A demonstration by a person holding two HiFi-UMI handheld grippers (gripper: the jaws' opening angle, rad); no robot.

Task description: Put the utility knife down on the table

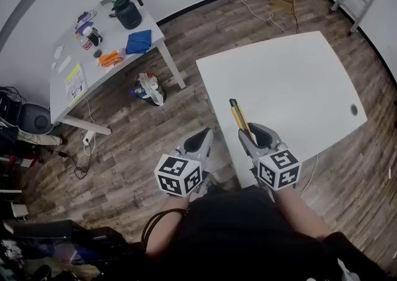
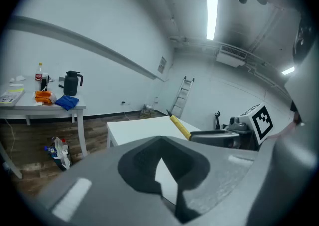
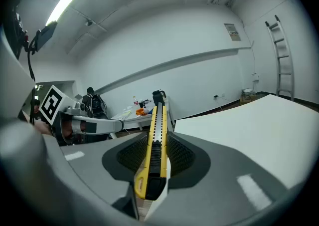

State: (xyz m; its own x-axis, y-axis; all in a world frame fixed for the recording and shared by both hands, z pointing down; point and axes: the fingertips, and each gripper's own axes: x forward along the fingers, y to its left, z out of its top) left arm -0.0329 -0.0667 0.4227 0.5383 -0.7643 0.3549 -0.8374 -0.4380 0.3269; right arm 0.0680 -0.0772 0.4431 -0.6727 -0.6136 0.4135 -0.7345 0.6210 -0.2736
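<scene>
Each hand carries a grey moulded tool. The left claw (image 1: 200,139) and the right claw (image 1: 250,134) have smooth, rounded shells that taper forward. Behind each sits a marker cube, the left cube (image 1: 179,175) and the right cube (image 1: 278,169) (white faces, black borders, blocky square patterns inside). In the left gripper view the inner faces are lined with dark padding (image 2: 144,165), scooped into a hollow. In the right gripper view the same lining shows fine ribbing. Pale rectangular patches (image 3: 253,191) mark the grey shells. The person wears a black top (image 1: 229,230), with sleeves that stop short of the forearms.
</scene>
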